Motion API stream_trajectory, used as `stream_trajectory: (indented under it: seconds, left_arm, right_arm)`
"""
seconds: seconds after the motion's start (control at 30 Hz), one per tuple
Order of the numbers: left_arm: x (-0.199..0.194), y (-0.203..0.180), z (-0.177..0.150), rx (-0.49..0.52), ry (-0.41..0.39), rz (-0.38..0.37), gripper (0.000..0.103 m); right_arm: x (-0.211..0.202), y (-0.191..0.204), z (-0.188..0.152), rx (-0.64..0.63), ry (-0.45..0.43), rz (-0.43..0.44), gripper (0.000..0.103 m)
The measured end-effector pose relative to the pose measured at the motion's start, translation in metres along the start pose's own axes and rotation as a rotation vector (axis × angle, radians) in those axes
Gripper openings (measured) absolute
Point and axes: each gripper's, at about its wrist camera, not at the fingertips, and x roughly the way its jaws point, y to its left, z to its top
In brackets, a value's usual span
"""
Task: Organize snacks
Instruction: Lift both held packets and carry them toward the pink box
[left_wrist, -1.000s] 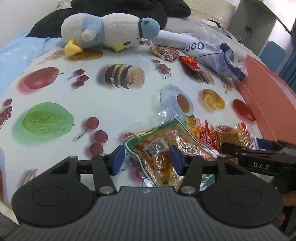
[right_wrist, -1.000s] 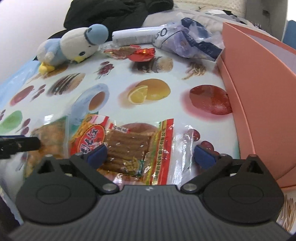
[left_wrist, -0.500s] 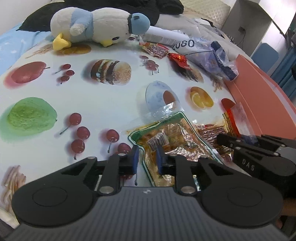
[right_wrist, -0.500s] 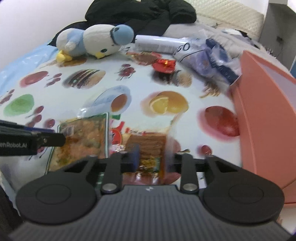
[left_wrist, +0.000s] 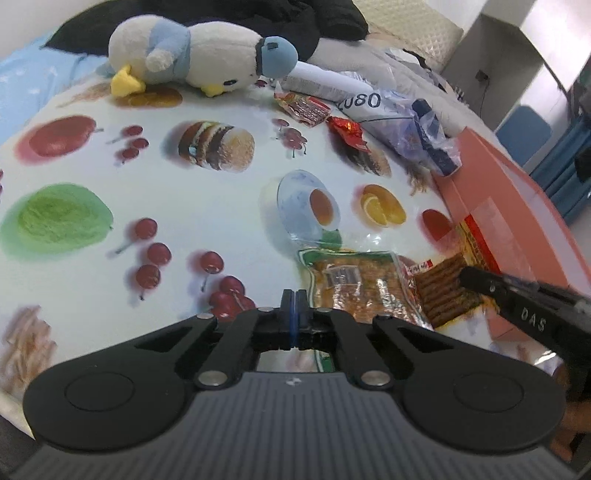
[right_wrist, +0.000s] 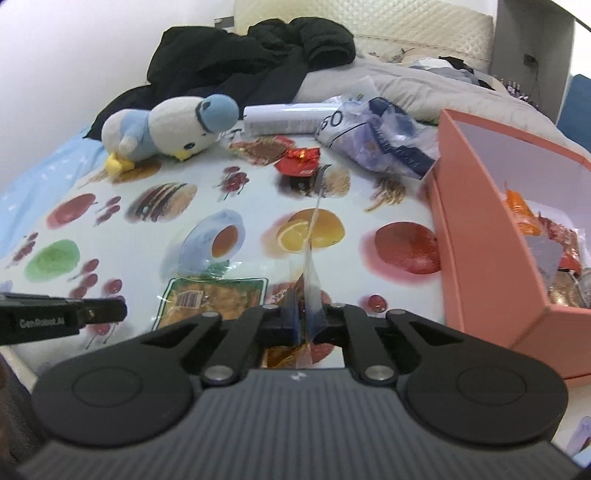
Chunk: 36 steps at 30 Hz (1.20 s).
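Observation:
My right gripper (right_wrist: 304, 314) is shut on a red-edged snack packet (right_wrist: 310, 258), held edge-on and lifted off the cloth; the same packet (left_wrist: 448, 291) shows in the left wrist view beside the pink box. My left gripper (left_wrist: 294, 314) is shut with nothing between its fingers, just left of a green-edged snack packet (left_wrist: 354, 284) that lies flat on the fruit-print cloth, also in the right wrist view (right_wrist: 214, 299). The open pink box (right_wrist: 480, 206) at right holds several snacks. Two small red packets (right_wrist: 299, 162) lie far back.
A penguin plush toy (left_wrist: 195, 62) lies at the back left. A crumpled blue-and-white plastic bag (right_wrist: 380, 136) and a white tube (right_wrist: 284, 118) lie at the back. Black clothing and bedding lie behind.
Both grippers closed. The right one took hold of the red-edged packet and lifted it toward the pink box. The left one shut empty beside the green-edged packet.

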Motion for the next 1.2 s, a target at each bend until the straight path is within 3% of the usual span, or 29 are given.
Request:
stream_trajectory:
  seconds: [0.17, 0.23, 0.27, 0.37, 0.6, 0.83, 1.0, 1.1, 1.2]
  left_arm:
    - [0.011, 0.015, -0.002, -0.132, 0.04, -0.113, 0.003]
    - [0.018, 0.019, -0.002, -0.163, 0.058, -0.123, 0.017]
    - [0.021, 0.021, -0.001, -0.179, 0.073, -0.133, 0.029]
    - [0.029, 0.028, -0.001, -0.256, 0.092, -0.202, 0.03]
    - [0.045, 0.025, 0.0, -0.313, 0.142, -0.307, 0.031]
    - [0.048, 0.014, 0.002, -0.271, 0.15, -0.279, 0.036]
    - [0.05, 0.006, 0.005, -0.231, 0.144, -0.309, 0.063]
    - [0.048, -0.002, 0.004, -0.19, 0.137, -0.307, 0.071]
    - [0.046, -0.017, 0.004, -0.1, 0.126, -0.252, 0.07]
  right_arm:
    - [-0.003, -0.005, -0.003, 0.009, 0.016, 0.009, 0.008]
    - [-0.002, -0.008, -0.006, 0.024, 0.029, 0.018, 0.008]
    - [-0.001, -0.009, -0.007, 0.027, 0.037, 0.022, 0.008]
    - [0.001, -0.009, -0.012, 0.019, 0.048, 0.026, 0.008]
    - [0.007, -0.006, -0.019, 0.01, 0.08, 0.042, 0.009]
    - [0.009, -0.009, -0.031, 0.027, 0.113, 0.052, 0.01]
    - [0.008, -0.008, -0.036, 0.027, 0.114, 0.066, 0.009]
    - [0.008, -0.007, -0.038, 0.013, 0.128, 0.084, 0.009]
    - [0.007, -0.003, -0.041, -0.008, 0.127, 0.107, 0.009]
